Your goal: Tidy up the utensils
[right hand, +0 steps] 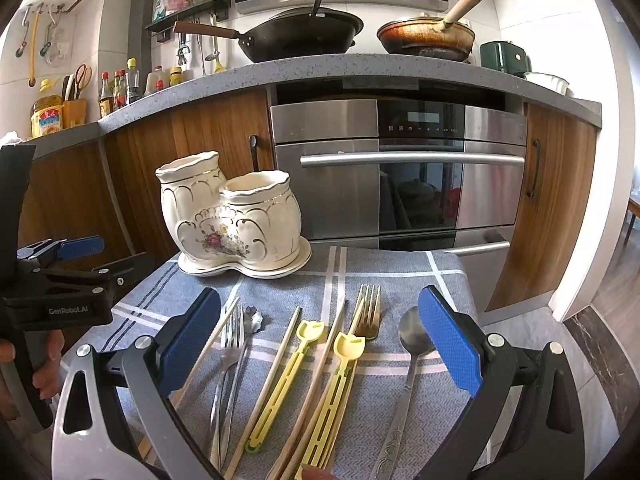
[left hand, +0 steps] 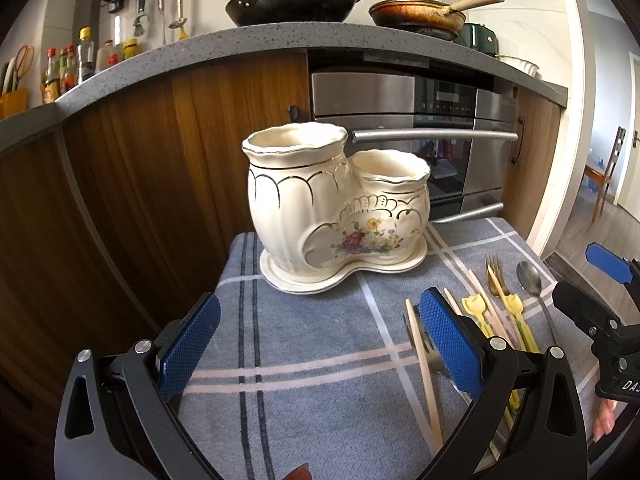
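Note:
A cream ceramic two-pot utensil holder (left hand: 332,208) with a flower print stands on its saucer at the far side of a blue checked cloth (left hand: 312,360); it also shows in the right wrist view (right hand: 232,220). Both pots look empty. Utensils lie in a row on the cloth: a steel fork (right hand: 230,344), wooden chopsticks (right hand: 276,356), two yellow plastic pieces (right hand: 296,364), a gold fork (right hand: 366,316) and a steel spoon (right hand: 412,340). My left gripper (left hand: 320,344) is open above the cloth, in front of the holder. My right gripper (right hand: 320,340) is open above the row of utensils.
The cloth covers a small stand before wooden cabinets (left hand: 140,184) and a steel oven (right hand: 400,176). The counter (right hand: 320,72) above carries a black wok (right hand: 304,36) and a brown pan (right hand: 424,40). Bottles (right hand: 120,88) stand at the left.

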The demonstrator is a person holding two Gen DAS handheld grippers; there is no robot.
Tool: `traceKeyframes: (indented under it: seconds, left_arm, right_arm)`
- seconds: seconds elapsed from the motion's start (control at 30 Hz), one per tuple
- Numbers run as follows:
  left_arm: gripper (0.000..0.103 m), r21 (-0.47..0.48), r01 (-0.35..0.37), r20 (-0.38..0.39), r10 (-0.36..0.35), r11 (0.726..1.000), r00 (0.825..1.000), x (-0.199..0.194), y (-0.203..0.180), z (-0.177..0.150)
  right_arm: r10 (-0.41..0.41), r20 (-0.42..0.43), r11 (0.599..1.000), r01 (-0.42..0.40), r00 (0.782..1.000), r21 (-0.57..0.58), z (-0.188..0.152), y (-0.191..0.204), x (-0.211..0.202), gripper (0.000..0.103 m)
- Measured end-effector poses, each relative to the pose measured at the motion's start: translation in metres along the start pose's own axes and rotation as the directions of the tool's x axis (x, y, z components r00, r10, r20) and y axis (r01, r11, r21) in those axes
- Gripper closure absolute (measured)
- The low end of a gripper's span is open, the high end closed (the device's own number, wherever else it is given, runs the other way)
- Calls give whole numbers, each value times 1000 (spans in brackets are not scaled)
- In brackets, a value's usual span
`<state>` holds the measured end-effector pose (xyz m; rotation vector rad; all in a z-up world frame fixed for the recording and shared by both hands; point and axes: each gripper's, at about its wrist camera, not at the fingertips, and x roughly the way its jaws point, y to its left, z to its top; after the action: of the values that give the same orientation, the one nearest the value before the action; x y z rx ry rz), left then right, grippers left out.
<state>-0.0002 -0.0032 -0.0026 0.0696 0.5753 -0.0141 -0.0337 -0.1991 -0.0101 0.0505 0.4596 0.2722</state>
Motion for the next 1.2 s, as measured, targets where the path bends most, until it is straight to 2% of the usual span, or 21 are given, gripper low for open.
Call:
traceKeyframes:
  seconds: [0.5, 0.67, 0.93, 1.2]
  left_arm:
    - [4, -14, 4, -8, -4, 1000, 1000, 0, 2, 1]
    - [4, -13, -7, -9, 7, 1000, 1000, -6, 3, 6]
    - [4, -3, -5, 57, 5, 1000, 998, -36, 8, 20]
    - [4, -20, 18, 77, -17, 1000, 997, -58, 19, 27]
  right_arm:
    - [13, -4, 1000, -13, 1000, 10, -3, -1, -1, 5]
    - [1, -19, 1000, -1, 1000, 17, 6, 1, -1, 5]
    - [-19, 9, 1000, 19, 1000, 3, 30, 15, -20, 5]
    - [-26, -2, 1000, 27, 1000, 10, 40, 24, -33, 5]
